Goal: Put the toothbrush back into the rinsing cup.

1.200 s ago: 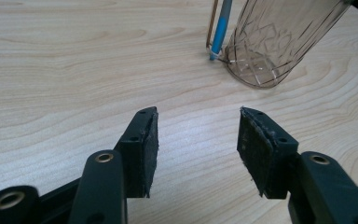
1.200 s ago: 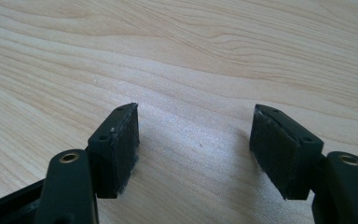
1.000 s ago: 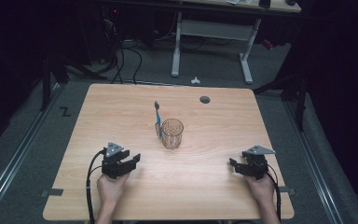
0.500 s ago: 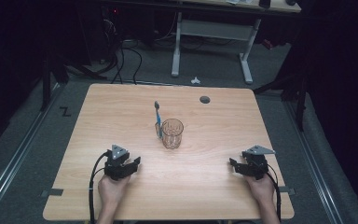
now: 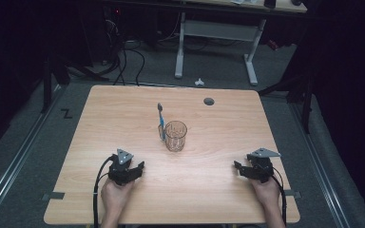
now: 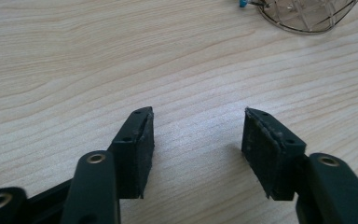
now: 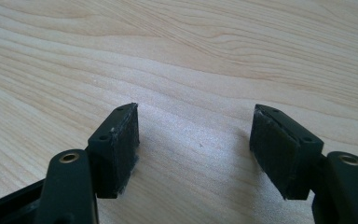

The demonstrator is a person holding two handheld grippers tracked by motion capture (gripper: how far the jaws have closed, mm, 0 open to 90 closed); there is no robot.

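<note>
A clear patterned glass cup (image 5: pixel 176 135) stands upright near the middle of the wooden table (image 5: pixel 123 109). A blue-handled toothbrush (image 5: pixel 161 121) leans against its left side, head up. My left gripper (image 5: pixel 138 167) rests low at the front left, open, nothing between its pads (image 6: pixel 140 140). The cup's base (image 6: pixel 307 14) shows at the top right of the left gripper view. My right gripper (image 5: pixel 238 167) sits at the front right, open over bare wood (image 7: pixel 193 126), pointing left.
A round dark grommet hole (image 5: pixel 209 101) sits near the table's far edge. Beyond the table stand a white desk frame (image 5: pixel 214 33) and cables on the grey floor. A small white object (image 5: pixel 199 81) lies on the floor behind the table.
My left gripper has drawn back slightly toward the front edge of the table. The right gripper, cup and toothbrush have stayed where they were.
</note>
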